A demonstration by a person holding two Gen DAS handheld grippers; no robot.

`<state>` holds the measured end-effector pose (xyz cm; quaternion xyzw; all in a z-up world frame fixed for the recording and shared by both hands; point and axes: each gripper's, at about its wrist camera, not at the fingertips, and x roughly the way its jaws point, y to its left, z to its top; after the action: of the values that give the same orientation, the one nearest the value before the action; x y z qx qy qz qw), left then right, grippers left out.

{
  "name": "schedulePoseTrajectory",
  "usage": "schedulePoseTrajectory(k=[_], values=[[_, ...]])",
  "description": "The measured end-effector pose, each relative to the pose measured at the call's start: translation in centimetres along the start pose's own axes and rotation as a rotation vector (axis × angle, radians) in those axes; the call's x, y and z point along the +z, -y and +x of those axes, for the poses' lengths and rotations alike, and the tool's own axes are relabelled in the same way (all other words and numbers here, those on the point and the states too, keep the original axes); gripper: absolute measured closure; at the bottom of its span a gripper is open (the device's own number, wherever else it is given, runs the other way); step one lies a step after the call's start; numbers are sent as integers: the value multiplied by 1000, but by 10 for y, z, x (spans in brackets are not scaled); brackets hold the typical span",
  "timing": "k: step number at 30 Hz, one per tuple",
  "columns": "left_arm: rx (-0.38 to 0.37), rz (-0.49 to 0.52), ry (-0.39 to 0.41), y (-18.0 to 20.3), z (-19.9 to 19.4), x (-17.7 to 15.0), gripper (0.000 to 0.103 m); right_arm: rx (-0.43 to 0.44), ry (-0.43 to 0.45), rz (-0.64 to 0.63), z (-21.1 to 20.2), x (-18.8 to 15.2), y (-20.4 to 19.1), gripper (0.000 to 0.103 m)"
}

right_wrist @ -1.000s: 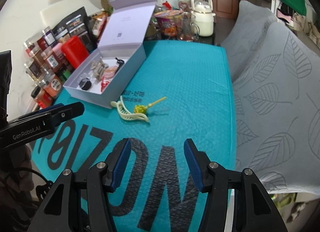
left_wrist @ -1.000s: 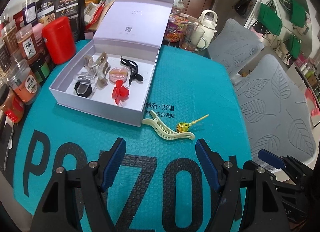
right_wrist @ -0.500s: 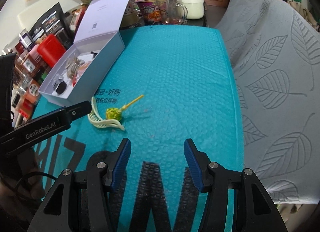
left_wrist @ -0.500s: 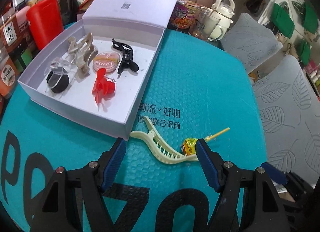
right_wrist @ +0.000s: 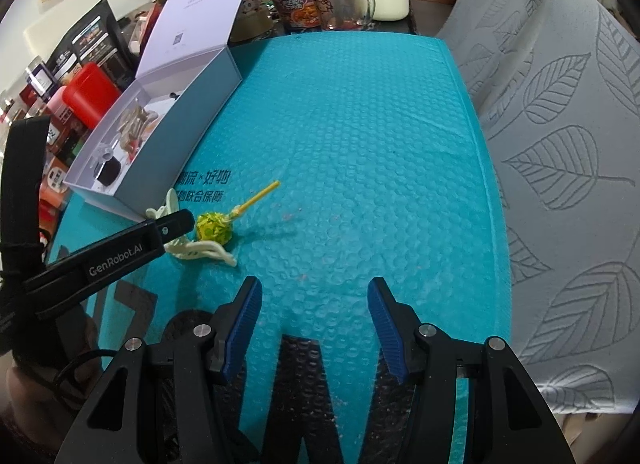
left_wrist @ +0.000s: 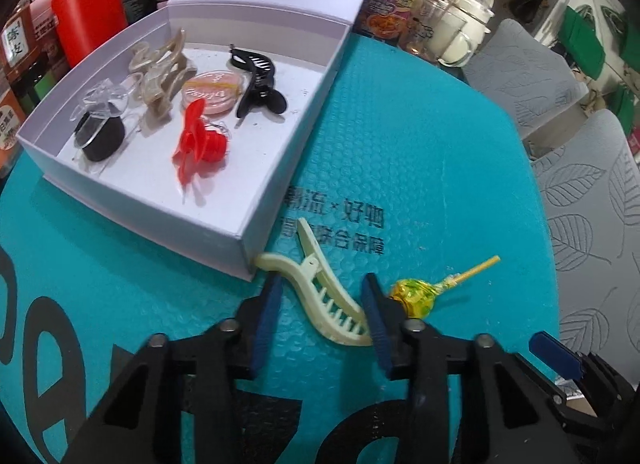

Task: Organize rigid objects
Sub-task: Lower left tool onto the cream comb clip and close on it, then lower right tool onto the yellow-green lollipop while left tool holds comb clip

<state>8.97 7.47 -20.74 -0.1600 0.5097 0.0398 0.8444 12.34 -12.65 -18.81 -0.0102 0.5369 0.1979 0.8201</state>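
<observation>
Left wrist view: the left gripper [left_wrist: 322, 310] has just been closing around the pale hair clip [left_wrist: 320, 296], which lies on the teal counter [left_wrist: 420, 183] beside the white box [left_wrist: 256, 232]. Its pads sit close but may not press yet. Squeeze the middle, miss the lollipop [left_wrist: 416, 294].

Right wrist view: the right gripper [right_wrist: 314, 326] is half open, holding nothing. The left gripper hides most of the clip
</observation>
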Motion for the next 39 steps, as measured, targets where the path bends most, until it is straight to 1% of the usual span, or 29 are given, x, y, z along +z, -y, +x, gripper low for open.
schedulePoseTrajectory(k=[1, 3, 5, 8, 10, 13, 16, 19, 25, 29, 32, 34, 35, 36, 37, 38, 39], values=[[-1, 9, 1, 1, -1, 0, 74, 1, 2, -2, 0, 1, -1, 48], [-2, 25, 0, 1, -4, 0, 83, 1, 2, -4, 2, 2, -2, 48], [-7, 28, -5, -3, -7, -1, 83, 4, 3, -6, 3, 4, -4, 48], [6, 41, -16, -12, -13, -5, 84, 13, 3, -12, 6, 7, -7, 48], [-8, 49, -29, -17, -16, -8, 84, 18, 4, -21, 10, 9, -11, 48], [-3, 68, -33, -18, -24, -13, 84, 29, 0, -30, 15, 12, -17, 48], [21, 84, -23, -21, -33, -16, 84, 40, -2, -43, 19, 14, -22, 48], [45, 85, -22, -28, -38, -17, 84, 52, -6, -53, 23, 17, -27, 45], [118, 86, -15, -47, -46, -16, 84, 79, -16, -61, 32, 22, -35, 42], [149, 80, -8, -55, -48, -14, 84, 94, -17, -70, 37, 25, -42, 35], [155, 67, -10, -61, -47, -12, 84, 96, -18, -84, 42, 28, -48, 34], [159, 65, -11, -63, -46, -12, 84, 65, -7, -104, 43, 30, -51, 26], [160, 66, -12, -65, -45, -13, 84, 25, 5, -123, 43, 31, -53, 13], [158, 65, -14, -67, -44, -13, 84, 1, 15, -132, 43, 31, -53, 7], [155, 62, -17, -68, -43, -12, 84, -32, 50, -150, 39, 31, -54, 7], [150, 56, -21, -69, -41, -12, 84, -40, 74, -160, 36, 31, -54, 7], [147, 53, -24, -69, -40, -11, 84, -44, 99, -172, 32, 31, -55, 3]])
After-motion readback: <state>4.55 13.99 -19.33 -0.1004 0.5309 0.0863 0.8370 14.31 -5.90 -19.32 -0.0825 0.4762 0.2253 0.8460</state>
